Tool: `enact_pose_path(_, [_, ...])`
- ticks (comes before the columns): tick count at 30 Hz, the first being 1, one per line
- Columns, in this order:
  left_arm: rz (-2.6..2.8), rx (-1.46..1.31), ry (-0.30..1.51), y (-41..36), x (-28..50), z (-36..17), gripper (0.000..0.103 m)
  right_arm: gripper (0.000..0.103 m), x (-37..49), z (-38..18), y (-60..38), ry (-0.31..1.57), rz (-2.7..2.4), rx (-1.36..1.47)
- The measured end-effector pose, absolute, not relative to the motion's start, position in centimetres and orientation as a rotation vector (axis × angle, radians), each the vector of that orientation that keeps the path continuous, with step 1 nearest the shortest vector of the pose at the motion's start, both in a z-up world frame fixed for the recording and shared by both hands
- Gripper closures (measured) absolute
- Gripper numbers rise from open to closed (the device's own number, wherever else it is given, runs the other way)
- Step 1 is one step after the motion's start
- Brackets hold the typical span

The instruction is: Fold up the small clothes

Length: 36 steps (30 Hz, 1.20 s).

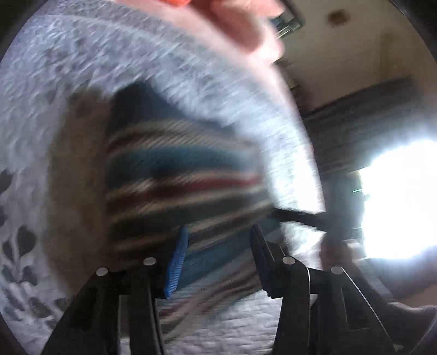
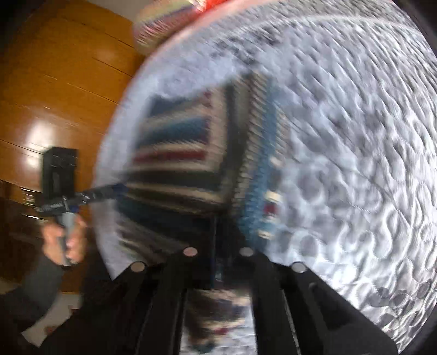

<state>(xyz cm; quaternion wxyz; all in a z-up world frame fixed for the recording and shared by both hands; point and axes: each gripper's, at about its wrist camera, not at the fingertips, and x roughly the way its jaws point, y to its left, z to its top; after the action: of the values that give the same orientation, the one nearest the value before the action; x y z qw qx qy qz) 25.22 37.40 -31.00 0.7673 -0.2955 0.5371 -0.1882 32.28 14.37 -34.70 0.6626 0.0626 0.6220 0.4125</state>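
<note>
- Blue-padded fingers (image 1: 180, 262) of the left gripper (image 1: 218, 259) stand spread wide, striped garment (image 1: 177, 174) filling the gap toward 12 o'clock.
- Right gripper (image 2: 218, 273): blur hides whether its dark fingers (image 2: 174, 300) clasp the cloth lying between them.
- Garment lies on a grey patterned quilt (image 2: 355, 136).
- At 9 o'clock, a hand (image 2: 64, 240) grips the other tool.

Motion blur smeared the striped garment (image 1: 180, 174) so I could not tell its kind or its folds. Below it, my right gripper (image 2: 218, 262) had its fingertips lost in dark blur. Above the garment, a red object (image 1: 180, 2) was cut off by the edge.
</note>
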Motion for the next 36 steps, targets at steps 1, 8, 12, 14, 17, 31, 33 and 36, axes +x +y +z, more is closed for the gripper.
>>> enact_pose_path(1, [-0.400, -0.637, 1.160, 37.2, 25.5, -31.2, 0.064, 0.103, 32.4, -35.2, 14.0, 1.410, 0.922, 0.159])
enact_pose_path(8, [-0.475, -0.642, 1.106, 36.6, 22.7, -28.0, 0.060, 0.096, 30.0, -30.8, 12.5, 1.369, 0.991, 0.171])
enact_pose_path(12, [-0.366, -0.512, 1.223, 35.3, 21.5, -31.7, 0.062, 0.103, 28.2, -33.8, 12.5, 1.439, 0.927, 0.129])
enact_pose_path(14, [-0.344, -0.541, 1.227, 35.6, 20.9, -32.5, 0.062, 0.103, 27.8, -34.8, 12.4, 1.448, 0.913, 0.112])
enact_pose_path(17, [-0.363, -0.608, 1.177, 36.0, 19.5, -31.2, 0.057, 0.097, 26.8, -32.6, 11.8, 1.409, 0.925, 0.133])
enact_pose_path(31, [-0.202, -0.600, 1.118, 35.6, 11.4, -28.8, 0.034, 0.063, 21.1, -28.5, 8.6, 1.311, 0.806, 0.017])
enact_pose_path(33, [-0.102, -0.443, 1.075, 34.9, 8.4, -25.3, 0.019, 0.034, 18.8, -25.9, 7.7, 1.248, 0.769, -0.039])
enact_pose_path(36, [0.079, -0.220, 1.007, 33.6, 4.2, -20.8, 0.013, 0.009, 14.0, -21.6, 7.4, 1.111, 0.686, -0.156])
